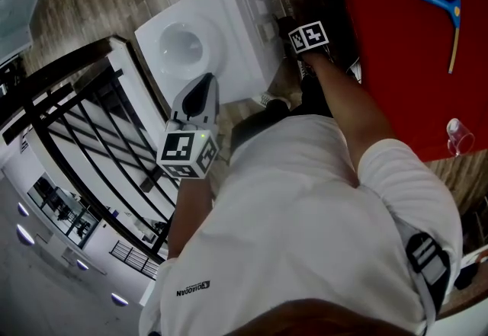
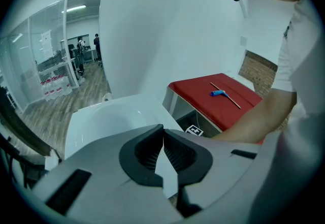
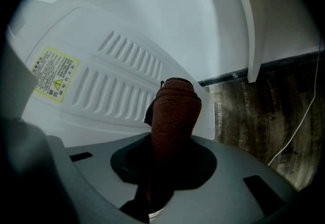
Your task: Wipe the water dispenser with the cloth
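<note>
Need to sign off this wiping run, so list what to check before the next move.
1. Grip: right tongs clamp the cloth: ok.
2. Contact: cloth against the vented panel of the water dispenser: cannot tell.
3. Spare tool: left tongs shut, empty: ok.
4. Snag: white cable on the floor, apart from the cloth: ok.
5. Dampness of the cloth: cannot tell.

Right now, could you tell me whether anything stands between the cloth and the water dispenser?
Nothing visible does. The right gripper holds the brown cloth right at the vented white panel of the water dispenser, with no object between them; whether they touch is unclear.
</note>
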`<state>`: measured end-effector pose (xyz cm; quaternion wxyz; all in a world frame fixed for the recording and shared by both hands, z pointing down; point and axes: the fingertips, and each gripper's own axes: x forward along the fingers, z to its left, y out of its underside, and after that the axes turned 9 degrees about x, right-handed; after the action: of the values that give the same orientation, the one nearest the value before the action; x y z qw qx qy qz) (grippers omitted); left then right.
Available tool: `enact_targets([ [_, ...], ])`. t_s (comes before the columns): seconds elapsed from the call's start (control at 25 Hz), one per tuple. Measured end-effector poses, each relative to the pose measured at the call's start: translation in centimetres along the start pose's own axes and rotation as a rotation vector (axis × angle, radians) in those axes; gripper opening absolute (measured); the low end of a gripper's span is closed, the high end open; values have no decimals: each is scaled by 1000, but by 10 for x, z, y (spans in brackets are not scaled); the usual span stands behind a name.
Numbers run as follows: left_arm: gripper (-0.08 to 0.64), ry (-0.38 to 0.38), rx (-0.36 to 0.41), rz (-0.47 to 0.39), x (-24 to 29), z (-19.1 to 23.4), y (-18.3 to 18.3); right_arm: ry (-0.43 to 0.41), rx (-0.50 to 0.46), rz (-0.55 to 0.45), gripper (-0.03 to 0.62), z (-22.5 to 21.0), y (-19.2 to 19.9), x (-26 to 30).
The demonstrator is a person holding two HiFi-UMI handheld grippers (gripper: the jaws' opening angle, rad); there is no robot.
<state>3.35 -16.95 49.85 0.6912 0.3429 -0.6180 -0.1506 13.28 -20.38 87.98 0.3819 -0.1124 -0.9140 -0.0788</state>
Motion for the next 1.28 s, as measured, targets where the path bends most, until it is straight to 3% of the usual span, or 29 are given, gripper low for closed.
enact_targets([
  [0.28,1,13,17,-36,5,-6,-12,-62,-74,-98,74,35,-33,-57],
  [0.48,1,8,-7,-56,3,-1,-21,-193,-124,-142,74,87,-61,-122],
  [0.64,1,11,-7,-66,3,0,-28,-305,-205,-245,74,144,-97,-165],
  [0.84,1,9,3,-77,7,5,-38,-384,-292,-300,74,197,-128,-190],
  [1.04,1,9,4,-85,9,9,-41,-372,-382,-307,74,216,-141,-193],
  [1.28,1,4,3,-81,9,17,-39,-362,-375,-313,74,211,-150,-185],
])
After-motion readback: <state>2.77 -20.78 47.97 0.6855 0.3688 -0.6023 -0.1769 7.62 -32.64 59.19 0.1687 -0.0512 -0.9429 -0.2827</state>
